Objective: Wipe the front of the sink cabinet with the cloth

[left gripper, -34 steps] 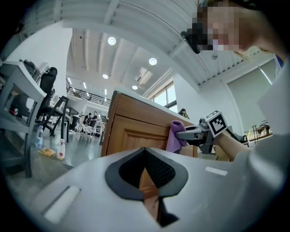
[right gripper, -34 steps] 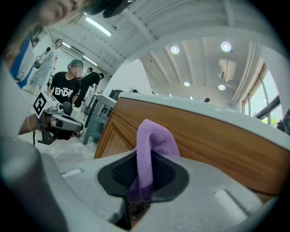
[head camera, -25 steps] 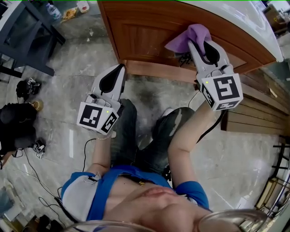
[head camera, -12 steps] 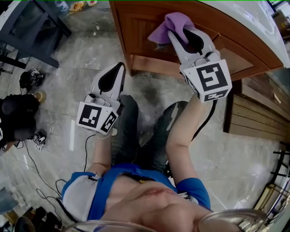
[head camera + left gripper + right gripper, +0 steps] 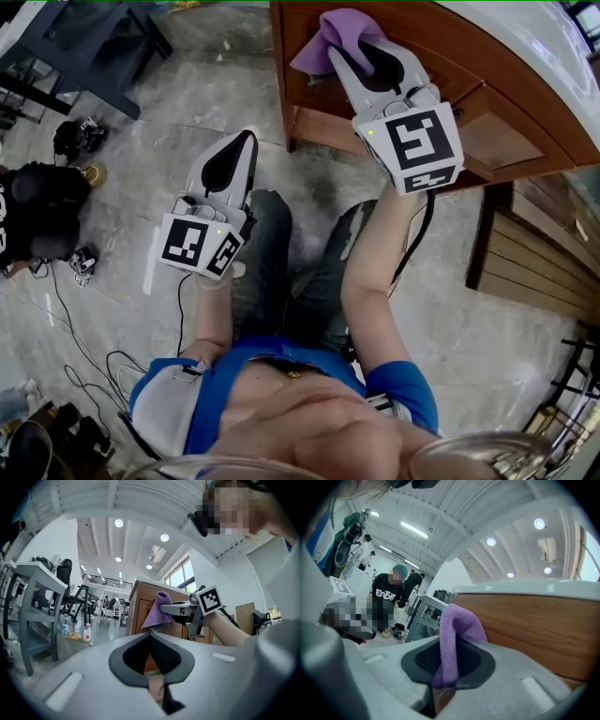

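Grey plastic fills the near field: my left gripper (image 5: 247, 141) hangs at 9 o'clock in the head view over the floor. Its jaws are pressed together on nothing and it sits well apart from the work. Further out, at 12 o'clock, my right gripper (image 5: 354, 45) has its jaws clamped on the purple cloth (image 5: 323, 39). A fold of the cloth rides up over the tips. The cloth lies at the wooden cabinet (image 5: 487, 141) front, near its left corner. I can't tell whether it is pressed on or just off the wood.

I see three risks. The cloth is pinched by one narrow fold, so drag against the wood could tug it loose. The hard jaw tips sit just behind a thin layer of fabric, so too much push could scrape the panel. With the corner this near, a stroke toward 9 o'clock could run off the edge and wipe air.

My count is two grippers, one cloth and one cabinet under one white sink top (image 5: 539, 52). Far back in the left gripper view, at 9 o'clock, two bottles (image 5: 87, 632) stand on the floor.
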